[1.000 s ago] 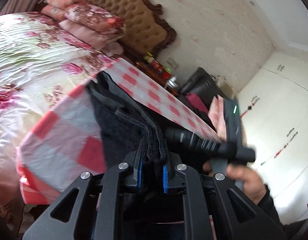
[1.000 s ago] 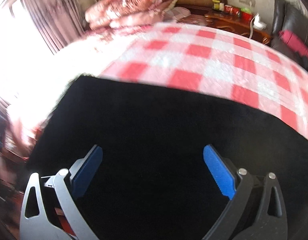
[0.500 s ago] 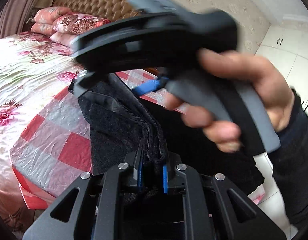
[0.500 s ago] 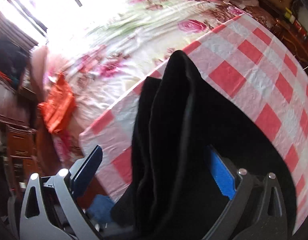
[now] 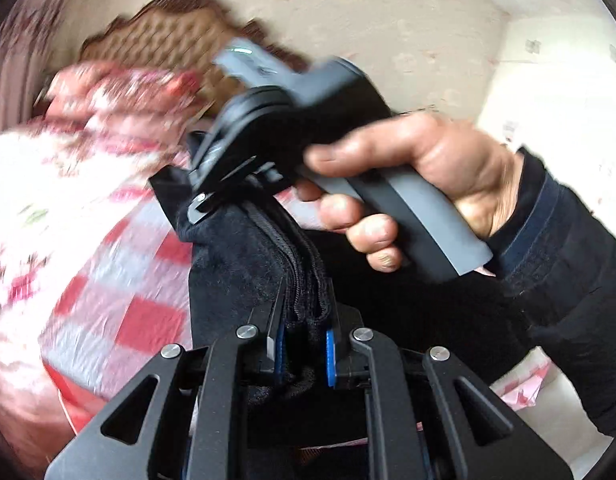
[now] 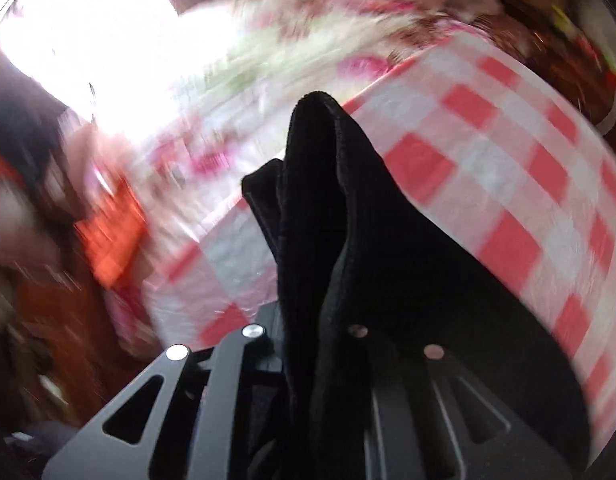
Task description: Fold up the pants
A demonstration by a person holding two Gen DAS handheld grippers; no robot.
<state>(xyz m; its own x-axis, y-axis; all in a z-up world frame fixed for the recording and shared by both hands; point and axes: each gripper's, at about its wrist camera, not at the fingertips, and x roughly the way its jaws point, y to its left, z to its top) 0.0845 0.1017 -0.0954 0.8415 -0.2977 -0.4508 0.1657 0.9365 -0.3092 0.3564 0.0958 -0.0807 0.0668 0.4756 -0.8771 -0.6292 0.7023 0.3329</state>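
Observation:
The black pants [image 5: 244, 264] hang bunched above the red and white checked cloth [image 5: 140, 320]. My left gripper [image 5: 302, 320] is shut on a thick fold of them by the zipper. In the right wrist view the pants [image 6: 347, 240] rise as a folded edge between the fingers of my right gripper [image 6: 319, 320], which is shut on them; the fabric hides its pads. In the left wrist view the right gripper [image 5: 212, 196] is held by a hand [image 5: 407, 184] and grips the pants' far corner just beyond my left one.
The checked cloth [image 6: 507, 184] covers a surface beside a floral bedspread [image 6: 268, 60]. A padded headboard [image 5: 168, 44] and pink pillows [image 5: 120, 88] are behind. A bright window [image 6: 80, 28] and an orange item [image 6: 112, 240] are at left. Both views are motion-blurred.
My right gripper went from open over the flat pants to shut on a folded edge. It moved close to my left gripper, and both lifted the pants.

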